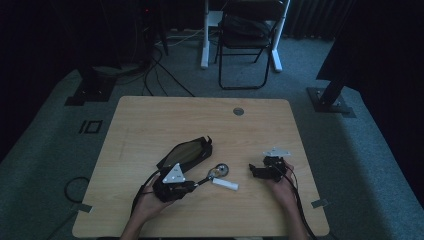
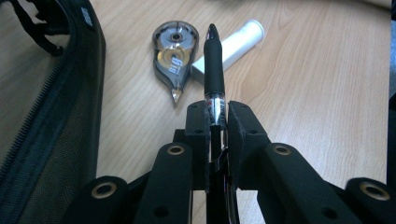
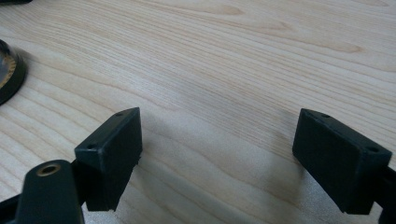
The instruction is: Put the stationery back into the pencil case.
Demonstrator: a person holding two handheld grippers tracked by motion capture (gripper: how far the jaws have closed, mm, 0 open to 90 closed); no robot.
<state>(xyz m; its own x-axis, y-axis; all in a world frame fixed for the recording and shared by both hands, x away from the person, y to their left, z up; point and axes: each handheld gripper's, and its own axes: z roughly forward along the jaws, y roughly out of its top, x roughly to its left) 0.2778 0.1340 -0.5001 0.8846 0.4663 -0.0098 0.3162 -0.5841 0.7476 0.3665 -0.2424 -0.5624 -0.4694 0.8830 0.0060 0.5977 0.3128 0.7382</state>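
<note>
On the light wooden table (image 1: pixel 150 120), your left gripper (image 2: pixel 217 116) pinches a black pen with a clear barrel (image 2: pixel 214 60), above the grey correction-tape dispenser (image 2: pixel 173 53); your right gripper (image 3: pixel 217 154) stands spread wide.

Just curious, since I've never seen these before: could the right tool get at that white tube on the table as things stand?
Probably yes. The right tool is open with nothing between its jaws, and bare table lies between it and the white tube.
</note>
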